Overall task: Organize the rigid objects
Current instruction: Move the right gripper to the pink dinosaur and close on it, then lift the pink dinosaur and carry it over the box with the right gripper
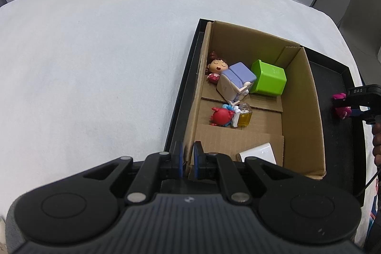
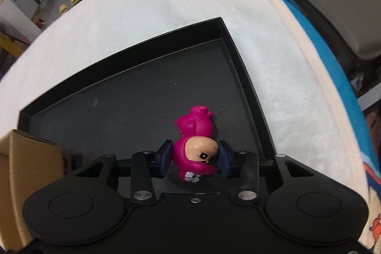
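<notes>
Pink figurine (image 2: 194, 139) lies on the black tray (image 2: 133, 96) at lower centre of the right-wrist frame, head clamped between the right hand-held gripper (image 2: 194, 158) pads, body pointing away toward the tray's far corner.

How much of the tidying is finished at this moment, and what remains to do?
Done: the cardboard box already holds several things, such as a green cube, a red crab toy and a doll. In hand: the right claw has its pads against the pink figure, which lies on the black tray; the left claw pinches the box wall. Left: putting the figure into the box.
</notes>
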Tool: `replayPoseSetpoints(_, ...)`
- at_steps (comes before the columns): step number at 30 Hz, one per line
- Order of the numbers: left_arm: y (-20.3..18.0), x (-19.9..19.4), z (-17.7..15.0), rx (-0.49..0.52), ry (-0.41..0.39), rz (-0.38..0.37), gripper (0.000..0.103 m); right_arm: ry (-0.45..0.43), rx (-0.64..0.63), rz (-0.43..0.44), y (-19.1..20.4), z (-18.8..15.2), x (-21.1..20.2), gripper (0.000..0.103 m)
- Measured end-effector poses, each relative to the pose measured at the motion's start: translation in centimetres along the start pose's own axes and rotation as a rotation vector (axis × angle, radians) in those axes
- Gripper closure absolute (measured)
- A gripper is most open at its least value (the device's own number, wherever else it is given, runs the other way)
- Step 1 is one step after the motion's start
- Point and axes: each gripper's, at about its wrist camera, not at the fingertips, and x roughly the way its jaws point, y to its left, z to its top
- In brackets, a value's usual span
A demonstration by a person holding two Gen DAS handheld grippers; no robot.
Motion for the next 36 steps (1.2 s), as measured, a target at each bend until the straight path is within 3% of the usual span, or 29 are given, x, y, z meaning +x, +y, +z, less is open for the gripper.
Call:
replayPoseSetpoints(13, 0.0, -0.1, 0.1, 0.001, -0.001, 0.003, 0.095, -0.062, -0.008, 0.13, -0.3, 0.2, -5.0, 0.063)
replayPoseSetpoints(25, 0.0, -0.2, 0.2, 0.0, -0.001, 0.003, 0.095, -0.159, -0.055, 0.198, 0.4, 0.6, -9.9, 0.063)
replayPoseSetpoints(36, 0.0, -0.8, 0.2, -0.007, -0.015, -0.004, 0.097, -0.182, -0.18, 0.287, 4.2, 0.4, -13.2, 0.063)
